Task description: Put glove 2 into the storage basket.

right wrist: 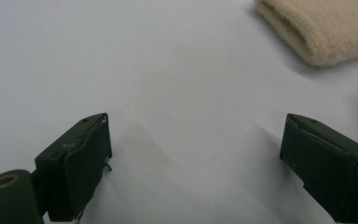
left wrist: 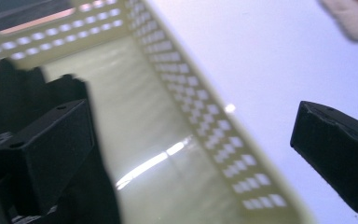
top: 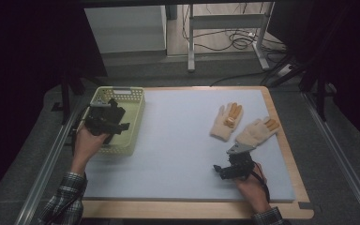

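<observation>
Left gripper over basket, right gripper short of gloves – both empty.

Left gripper (top: 115, 123) jaws spread wide, straddling the yellow basket (top: 138, 110) wall; a dark item lies inside. Right gripper (top: 225, 171) gapes over bare mat (top: 178, 140). Two cream gloves (top: 226, 123) lie just beyond. Risks: left jaw snags the wall on withdrawal, tipping the basket; right grabs both overlapping gloves.

A wooden-edged table (top: 288, 154) carries a pale blue mat (top: 178, 140), with a yellow perforated basket (top: 133, 119) at its left side and two cream gloves (top: 226, 123) (top: 255, 132) lying near its right edge.
</observation>
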`<state>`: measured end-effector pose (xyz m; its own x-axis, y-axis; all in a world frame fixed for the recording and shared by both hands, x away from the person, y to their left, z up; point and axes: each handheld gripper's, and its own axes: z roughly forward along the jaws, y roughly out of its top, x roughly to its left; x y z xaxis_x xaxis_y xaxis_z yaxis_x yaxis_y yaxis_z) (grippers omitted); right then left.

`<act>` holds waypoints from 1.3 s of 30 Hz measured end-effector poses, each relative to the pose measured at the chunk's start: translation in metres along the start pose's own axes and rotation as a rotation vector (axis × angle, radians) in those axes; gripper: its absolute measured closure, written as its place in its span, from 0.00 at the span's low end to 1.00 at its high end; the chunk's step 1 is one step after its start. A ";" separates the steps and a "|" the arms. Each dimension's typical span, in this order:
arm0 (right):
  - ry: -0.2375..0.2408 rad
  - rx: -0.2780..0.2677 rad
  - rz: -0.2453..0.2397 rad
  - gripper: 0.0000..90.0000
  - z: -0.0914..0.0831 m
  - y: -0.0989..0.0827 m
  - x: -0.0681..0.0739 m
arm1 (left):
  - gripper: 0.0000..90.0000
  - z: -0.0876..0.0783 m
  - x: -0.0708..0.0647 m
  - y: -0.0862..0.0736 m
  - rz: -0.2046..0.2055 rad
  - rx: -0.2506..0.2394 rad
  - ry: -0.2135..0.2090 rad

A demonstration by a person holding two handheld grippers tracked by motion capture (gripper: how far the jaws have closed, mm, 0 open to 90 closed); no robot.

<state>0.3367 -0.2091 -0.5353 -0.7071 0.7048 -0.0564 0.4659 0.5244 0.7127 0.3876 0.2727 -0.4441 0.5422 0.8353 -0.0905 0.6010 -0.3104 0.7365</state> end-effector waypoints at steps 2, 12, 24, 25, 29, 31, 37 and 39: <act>0.000 0.000 0.000 0.10 0.000 0.000 0.000 | 0.00 0.001 -0.010 0.001 0.023 -0.006 -0.014; 0.001 0.001 0.004 0.10 0.000 0.000 0.000 | 0.00 0.005 -0.064 0.004 0.130 -0.067 -0.108; 0.001 0.001 0.002 0.10 0.000 0.000 0.000 | 0.00 0.028 -0.116 -0.016 0.221 -0.068 -0.175; 0.001 0.001 0.001 0.10 0.000 0.000 0.000 | 0.00 0.031 -0.119 -0.020 0.226 -0.064 -0.177; 0.000 0.001 -0.001 0.09 0.000 0.000 0.000 | 0.00 0.043 -0.128 -0.035 0.226 -0.054 -0.186; -0.003 0.001 -0.001 0.09 0.000 0.000 0.001 | 0.00 0.048 -0.130 -0.043 0.230 -0.040 -0.178; -0.008 0.009 0.007 0.06 0.001 0.000 0.000 | 0.00 0.062 -0.127 -0.066 0.216 0.010 -0.141; -0.013 0.012 0.010 0.05 0.001 0.000 0.000 | 0.00 0.065 -0.124 -0.073 0.203 0.018 -0.132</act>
<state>0.3376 -0.2085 -0.5357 -0.6957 0.7160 -0.0588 0.4790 0.5233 0.7048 0.3144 0.1623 -0.5303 0.7246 0.6885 -0.0293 0.4812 -0.4750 0.7368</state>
